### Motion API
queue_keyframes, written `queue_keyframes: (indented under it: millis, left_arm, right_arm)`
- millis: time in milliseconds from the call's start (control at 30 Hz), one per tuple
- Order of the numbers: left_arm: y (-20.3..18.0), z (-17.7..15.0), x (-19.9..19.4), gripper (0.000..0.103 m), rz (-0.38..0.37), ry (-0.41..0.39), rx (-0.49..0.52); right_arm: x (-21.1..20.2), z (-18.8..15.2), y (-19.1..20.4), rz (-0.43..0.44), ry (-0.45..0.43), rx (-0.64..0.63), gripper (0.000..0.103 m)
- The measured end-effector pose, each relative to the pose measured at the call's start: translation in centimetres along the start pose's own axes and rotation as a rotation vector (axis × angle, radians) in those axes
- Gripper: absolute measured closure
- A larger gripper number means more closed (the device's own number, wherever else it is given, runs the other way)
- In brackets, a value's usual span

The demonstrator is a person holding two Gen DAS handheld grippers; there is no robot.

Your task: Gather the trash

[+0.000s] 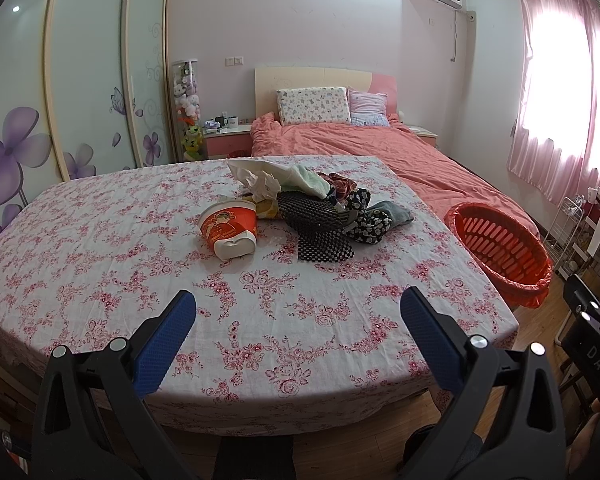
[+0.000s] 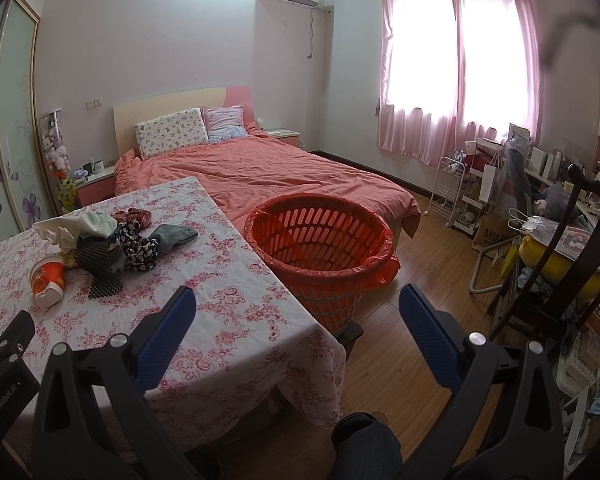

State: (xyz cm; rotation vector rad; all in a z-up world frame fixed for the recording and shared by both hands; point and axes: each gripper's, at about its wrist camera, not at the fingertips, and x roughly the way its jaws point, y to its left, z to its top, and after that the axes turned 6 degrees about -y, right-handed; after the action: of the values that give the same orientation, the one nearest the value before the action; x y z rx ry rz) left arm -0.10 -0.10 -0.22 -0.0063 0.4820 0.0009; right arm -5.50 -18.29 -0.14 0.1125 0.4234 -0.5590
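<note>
Trash sits in a loose heap toward the far middle of the worktop [image 1: 100, 240]: a tipped instant-noodle cup [image 1: 229, 229], crumpled tissue paper [image 1: 266, 184], a black mesh mat [image 1: 320, 228] and what look like socks or cloth scraps [image 1: 374, 216], all touching or overlapping. The orange basket [image 2: 320, 240], lined with a red bag, stands off the worktop's right edge, between it and the bed [image 2: 284, 176]; as far as its visible interior shows, nothing lies in it. By that reading the task is at its very start, with every piece yet to be picked up and dropped in.

The left tool [image 1: 298, 312] hovers over the near part of the worktop, its blue pads spread wide and holding nothing. The right tool [image 2: 298, 312] is likewise spread and bare, aimed toward the basket and the wooden floor [image 2: 420, 300].

The worktop wears a white cloth printed with pink roses, slightly wrinkled. Around it is a bedroom: a coral duvet, two pillows, pink curtains [image 2: 460, 60] over a bright window, a wall air conditioner, and a cluttered desk area at right.
</note>
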Motion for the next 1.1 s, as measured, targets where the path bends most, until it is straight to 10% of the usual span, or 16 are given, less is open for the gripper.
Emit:
queue_keyframes:
  millis: [1100]
  left_arm:
    - [0.15, -0.68, 0.33, 0.002, -0.001, 0.003, 0.0]
  right_arm:
    - [0.15, -0.14, -0.14, -0.001, 0.003, -0.001, 0.004]
